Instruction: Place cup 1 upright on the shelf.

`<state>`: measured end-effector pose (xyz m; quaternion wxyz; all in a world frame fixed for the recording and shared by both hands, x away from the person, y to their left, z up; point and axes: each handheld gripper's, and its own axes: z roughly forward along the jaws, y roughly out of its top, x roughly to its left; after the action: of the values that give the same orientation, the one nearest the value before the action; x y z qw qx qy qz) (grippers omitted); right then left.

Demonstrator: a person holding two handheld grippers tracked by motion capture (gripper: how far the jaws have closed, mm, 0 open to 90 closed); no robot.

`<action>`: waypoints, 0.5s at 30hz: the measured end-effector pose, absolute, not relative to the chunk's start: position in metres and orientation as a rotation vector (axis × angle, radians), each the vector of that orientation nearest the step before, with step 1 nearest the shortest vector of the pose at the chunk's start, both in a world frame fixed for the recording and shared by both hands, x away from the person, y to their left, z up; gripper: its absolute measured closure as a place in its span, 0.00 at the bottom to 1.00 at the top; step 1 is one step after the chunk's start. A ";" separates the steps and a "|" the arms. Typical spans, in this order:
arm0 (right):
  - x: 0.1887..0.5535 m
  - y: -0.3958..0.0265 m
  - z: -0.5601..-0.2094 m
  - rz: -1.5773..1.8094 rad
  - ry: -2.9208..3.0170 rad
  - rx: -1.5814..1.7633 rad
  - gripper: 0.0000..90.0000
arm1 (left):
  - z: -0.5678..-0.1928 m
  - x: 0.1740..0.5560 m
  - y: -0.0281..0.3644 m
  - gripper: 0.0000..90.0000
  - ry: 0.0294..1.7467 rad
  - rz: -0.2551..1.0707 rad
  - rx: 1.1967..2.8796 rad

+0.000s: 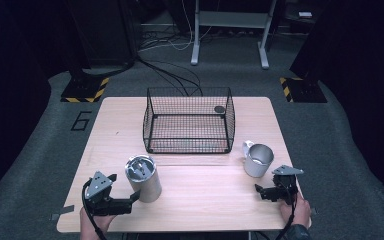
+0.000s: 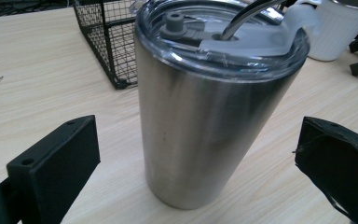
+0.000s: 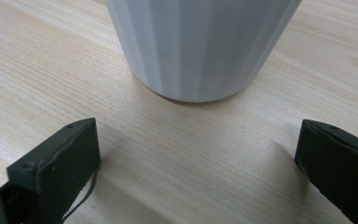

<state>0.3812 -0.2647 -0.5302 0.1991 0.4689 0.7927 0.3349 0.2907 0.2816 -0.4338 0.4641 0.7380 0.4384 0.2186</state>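
A tall steel tumbler [image 1: 143, 178] with a clear lid stands upright at the table's front left. In the left gripper view the tumbler [image 2: 205, 116] rises between the two spread jaws without touching them. My left gripper [image 1: 125, 192] is open, right beside it. A white mug [image 1: 256, 159] with a handle and steel rim stands at the front right. My right gripper [image 1: 266, 190] is open just in front of it. The mug's ribbed base [image 3: 196, 51] sits ahead of the jaws in the right gripper view.
A black wire basket [image 1: 189, 120] stands at the middle back of the wooden table [image 1: 205, 195], with a small dark disc [image 1: 219, 109] by its far right corner. Dark carpet, cables and a desk frame lie beyond the table.
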 end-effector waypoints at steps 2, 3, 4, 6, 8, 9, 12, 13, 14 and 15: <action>0.381 -0.265 -0.530 0.937 2.215 1.311 0.00 | -0.432 0.293 0.280 0.00 1.071 0.532 1.818; 0.381 -0.265 -0.530 0.937 2.217 1.311 0.00 | -0.432 0.294 0.279 0.00 1.067 0.534 1.812; 0.381 -0.265 -0.530 0.938 2.215 1.311 0.00 | -0.431 0.295 0.278 0.00 1.059 0.531 1.809; 0.381 -0.265 -0.530 0.937 2.217 1.311 0.00 | -0.428 0.297 0.276 0.00 1.045 0.540 1.804; 0.381 -0.265 -0.530 0.938 2.215 1.312 0.00 | -0.426 0.300 0.273 0.00 1.026 0.538 1.813; 0.381 -0.265 -0.530 0.937 2.217 1.311 0.00 | -0.425 0.302 0.271 0.00 1.018 0.536 1.810; 0.381 -0.265 -0.530 0.938 2.215 1.311 0.00 | -0.424 0.305 0.268 0.00 1.007 0.537 1.814; 0.381 -0.265 -0.530 0.937 2.217 1.311 0.00 | -0.424 0.306 0.267 0.00 1.004 0.535 1.813; 0.381 -0.265 -0.530 0.937 2.218 1.312 0.00 | -0.425 0.308 0.266 0.00 1.002 0.542 1.809; 0.381 -0.265 -0.530 0.937 2.216 1.310 0.00 | -0.425 0.309 0.265 0.00 1.006 0.535 1.806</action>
<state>0.3812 -0.2647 -0.5303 0.1997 0.4687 0.7925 0.3353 0.3085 0.2647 -0.4248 0.4823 0.7409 0.4126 0.2196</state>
